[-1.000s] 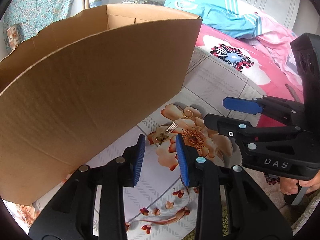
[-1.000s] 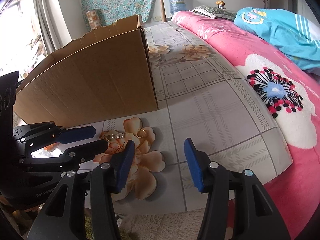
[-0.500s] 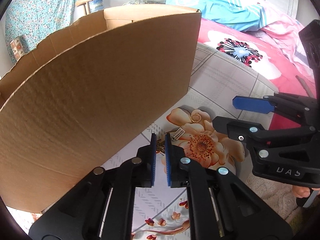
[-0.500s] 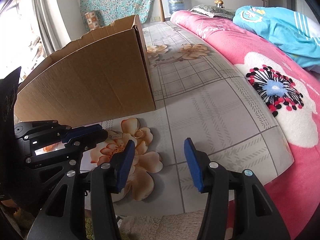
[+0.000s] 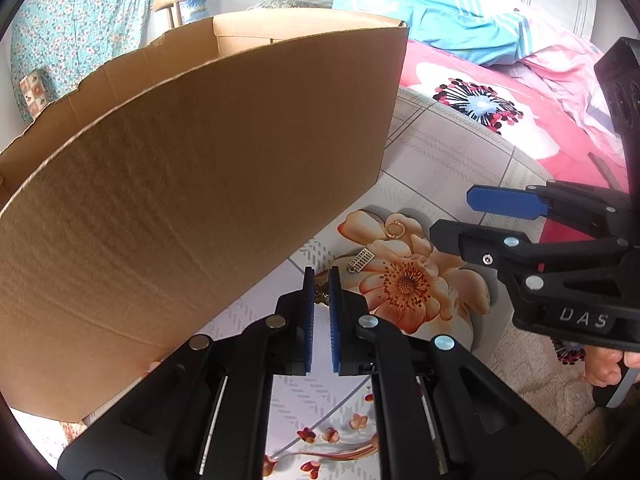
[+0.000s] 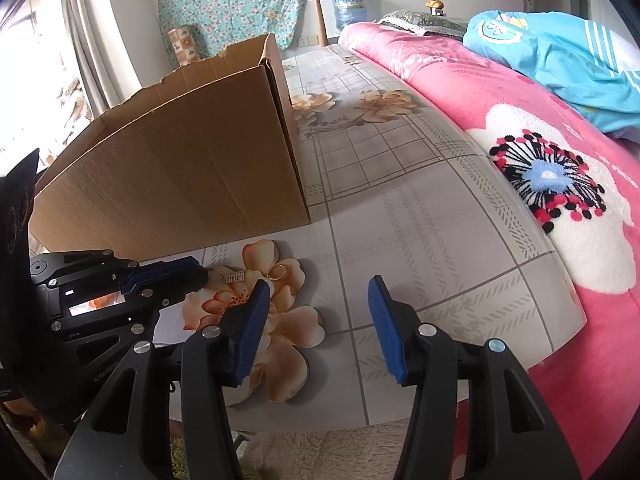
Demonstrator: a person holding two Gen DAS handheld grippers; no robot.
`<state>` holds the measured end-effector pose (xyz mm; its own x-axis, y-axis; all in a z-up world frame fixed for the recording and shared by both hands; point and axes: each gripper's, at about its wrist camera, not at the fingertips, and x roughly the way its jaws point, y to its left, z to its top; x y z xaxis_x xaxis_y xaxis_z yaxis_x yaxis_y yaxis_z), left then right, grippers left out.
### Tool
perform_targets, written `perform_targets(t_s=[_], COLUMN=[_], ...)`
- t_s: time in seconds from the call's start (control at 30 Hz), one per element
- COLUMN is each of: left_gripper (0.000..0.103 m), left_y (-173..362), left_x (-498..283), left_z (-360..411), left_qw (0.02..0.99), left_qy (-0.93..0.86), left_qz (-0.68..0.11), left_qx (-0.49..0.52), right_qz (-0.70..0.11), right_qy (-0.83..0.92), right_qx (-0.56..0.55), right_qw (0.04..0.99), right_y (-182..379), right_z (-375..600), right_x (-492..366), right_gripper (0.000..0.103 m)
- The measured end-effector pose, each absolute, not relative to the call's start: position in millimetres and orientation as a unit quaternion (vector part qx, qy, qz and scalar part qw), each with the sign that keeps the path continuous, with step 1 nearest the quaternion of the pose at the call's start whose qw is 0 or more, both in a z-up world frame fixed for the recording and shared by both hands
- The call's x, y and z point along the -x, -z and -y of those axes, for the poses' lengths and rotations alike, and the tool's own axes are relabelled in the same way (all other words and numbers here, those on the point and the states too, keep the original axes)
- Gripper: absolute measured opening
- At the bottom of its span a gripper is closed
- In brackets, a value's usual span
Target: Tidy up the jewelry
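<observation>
Three small pieces lie on the flower-printed mat (image 5: 444,152) in front of a tall cardboard box (image 5: 192,184). A gold ring (image 5: 395,229) lies farthest, and a silver rectangular pendant (image 5: 361,260) is nearer. My left gripper (image 5: 321,280) is down on the mat, shut on a small gold butterfly-shaped piece (image 5: 320,295) that shows between its tips. The right wrist view shows the ring (image 6: 277,271) and pendant (image 6: 234,277) just past the left pad of my right gripper (image 6: 316,308). That gripper stands open above the mat with nothing in it, to the right of the left gripper (image 6: 200,274).
The box (image 6: 180,184) walls off the left side, its top open. A pink flowered blanket (image 6: 540,184) and a blue garment (image 6: 560,52) cover the bed to the right. A fluffy cream rug (image 5: 532,364) lies past the mat's near edge. A hand (image 5: 604,368) holds the right gripper.
The left jaws have closed from a wide gap onto the butterfly piece, with the gripper edging forward to it. The right gripper has kept still and open.
</observation>
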<state>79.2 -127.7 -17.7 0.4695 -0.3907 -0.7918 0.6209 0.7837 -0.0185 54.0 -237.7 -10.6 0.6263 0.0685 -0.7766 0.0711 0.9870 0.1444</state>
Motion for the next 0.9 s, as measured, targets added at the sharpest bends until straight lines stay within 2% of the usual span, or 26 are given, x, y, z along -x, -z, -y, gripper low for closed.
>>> perform_targets(t_s=[0.5,0.57,0.73,0.9], left_gripper=[0.006,0.006,0.006,0.006], left_y=[10.0,7.3,5.5,5.4], left_x=[-66.5,-64.3,-62.3,-62.5], left_z=[101.7,97.4,89.4,84.2], left_qw=[0.85,0.852,0.856,0.857], left_qy=[0.308,0.308,0.306,0.309], left_qz=[-0.41,-0.406,-0.403,-0.4], left_qx=[-0.121,-0.118,-0.11,-0.099], right_qz=[-0.427,-0.426,-0.434,-0.444], right_qy=[-0.009,-0.016,-0.033,-0.036], right_qx=[-0.072,-0.066,-0.054,-0.033], right_qw=[0.902,0.902,0.899,0.895], right_y=[4.9,3.9,4.5,7.6], right_z=[234.3,230.5,219.8,213.1], right_x=[-51.5,-51.4,-56.7,-67.7], right_gripper=[0.049,0.043,0.037,0.027])
